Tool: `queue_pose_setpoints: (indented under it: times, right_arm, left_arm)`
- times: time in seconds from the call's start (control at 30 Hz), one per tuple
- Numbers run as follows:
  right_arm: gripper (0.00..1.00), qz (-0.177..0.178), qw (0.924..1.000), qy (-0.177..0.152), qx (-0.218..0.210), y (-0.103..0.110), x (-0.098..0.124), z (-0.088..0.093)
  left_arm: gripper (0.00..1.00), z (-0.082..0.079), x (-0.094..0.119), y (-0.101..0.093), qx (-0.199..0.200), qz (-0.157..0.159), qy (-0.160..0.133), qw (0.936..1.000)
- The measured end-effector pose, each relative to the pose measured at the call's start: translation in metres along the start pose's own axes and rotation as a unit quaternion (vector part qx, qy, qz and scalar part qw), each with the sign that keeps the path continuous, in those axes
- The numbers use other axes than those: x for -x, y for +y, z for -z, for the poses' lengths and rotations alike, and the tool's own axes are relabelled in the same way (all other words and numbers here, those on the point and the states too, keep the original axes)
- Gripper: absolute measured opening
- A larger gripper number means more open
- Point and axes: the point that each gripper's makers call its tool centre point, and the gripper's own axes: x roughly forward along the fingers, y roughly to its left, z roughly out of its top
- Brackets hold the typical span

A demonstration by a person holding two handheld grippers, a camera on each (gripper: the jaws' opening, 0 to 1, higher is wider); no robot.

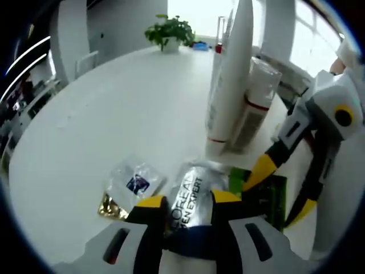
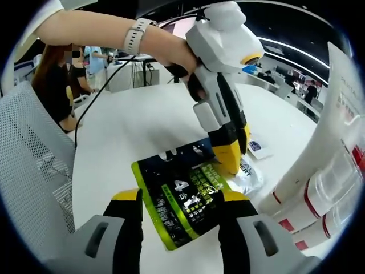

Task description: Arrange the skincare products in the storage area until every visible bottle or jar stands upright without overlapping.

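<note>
A white round table (image 1: 114,108) fills the left gripper view, where the left gripper (image 1: 187,212) at the bottom centre has its yellow-tipped jaws closed on a silver L'Oréal sachet (image 1: 194,197), the print "EXPERT" readable between the tips. Just left of it lies a small clear sachet with a blue label (image 1: 136,181), and touching that, a gold packet (image 1: 109,206). Upright in the upper centre stands a tall white tube (image 1: 231,74) with a red band near its foot, a second white tube (image 1: 255,103) just behind it on the right. A potted plant (image 1: 169,31) sits at the far edge, top centre. The right gripper (image 1: 282,185) enters from the right, its yellow tips reaching down over a dark green packet (image 1: 268,197).

In the right gripper view, that dark green packet with lime edging (image 2: 179,208) lies flat between the right gripper's (image 2: 181,214) spread jaws at the bottom centre; whether they pinch it cannot be told. The left gripper (image 2: 231,154) comes down from the top centre, held by a hand (image 2: 177,57) wearing a white wristwatch (image 2: 134,35), its tips on the silver sachet (image 2: 248,177). White tubes with red bands (image 2: 319,171) rise along the right edge. A mesh chair (image 2: 28,160) stands at left.
</note>
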Motion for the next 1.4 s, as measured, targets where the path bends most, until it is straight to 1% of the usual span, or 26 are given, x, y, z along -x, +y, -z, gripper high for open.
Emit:
queue_pose_setpoints:
  times: [0.03,0.3,0.63,0.73,0.83,0.93,0.97,1.07,1.13,1.2,1.27,1.3,1.33,1.4]
  right_arm:
    - [0.53,0.001,1.0,0.001,0.0,0.0,0.001,0.001]
    - [0.52,0.013,0.9998,0.008,-0.011,-0.008,0.005,0.008]
    - [0.51,0.025,0.9995,0.01,-0.017,-0.016,0.008,0.008]
    - [0.51,0.029,0.9993,0.011,-0.02,-0.019,0.008,0.008]
    - [0.5,0.03,0.999,0.014,-0.028,-0.02,0.01,0.011]
    - [0.49,0.029,0.9991,0.012,-0.027,-0.019,0.01,0.009]
    - [0.49,0.029,0.9992,0.011,-0.025,-0.018,0.011,0.008]
    - [0.49,0.023,0.9994,0.004,-0.025,-0.015,0.013,0.001]
    - [0.48,0.022,0.9995,0.002,-0.024,-0.014,0.014,0.0]
    - [0.48,0.018,0.9995,-0.002,-0.025,-0.01,0.019,-0.003]
    - [0.48,0.018,0.9994,-0.003,-0.03,-0.009,0.022,-0.004]
    - [0.48,0.018,0.9993,-0.006,-0.034,-0.009,0.025,-0.005]
    - [0.48,0.018,0.9991,-0.008,-0.036,-0.008,0.027,-0.005]
    - [0.48,0.021,0.9989,-0.01,-0.042,-0.009,0.03,-0.006]
  left_arm:
    - [0.28,0.0,-0.001,0.003,0.0,0.0,0.0,1.0]
    - [0.28,-0.007,-0.007,0.004,-0.003,-0.002,-0.002,1.0]
    - [0.28,-0.01,-0.01,0.009,0.003,-0.007,-0.007,0.9999]
    - [0.28,-0.011,-0.011,0.012,0.008,-0.011,-0.007,0.9999]
    - [0.28,-0.012,-0.012,0.018,0.022,-0.017,-0.008,0.9996]
    - [0.27,-0.013,-0.013,0.017,0.013,-0.018,-0.015,0.9996]
    - [0.27,-0.013,-0.012,0.018,0.006,-0.023,-0.018,0.9996]
    - [0.26,-0.017,-0.008,0.016,0.002,-0.031,-0.028,0.9991]
    - [0.26,-0.02,-0.004,0.018,-0.003,-0.036,-0.033,0.9988]
    - [0.25,-0.025,0.009,0.02,-0.038,-0.069,-0.037,0.9962]
    - [0.26,-0.024,0.014,0.017,-0.036,-0.069,-0.033,0.9964]
    - [0.27,-0.023,0.014,0.018,-0.031,-0.067,-0.035,0.9966]
    - [0.28,-0.025,0.019,0.017,-0.028,-0.068,-0.045,0.9963]
    - [0.28,-0.026,0.027,0.013,-0.017,-0.074,-0.053,0.9957]
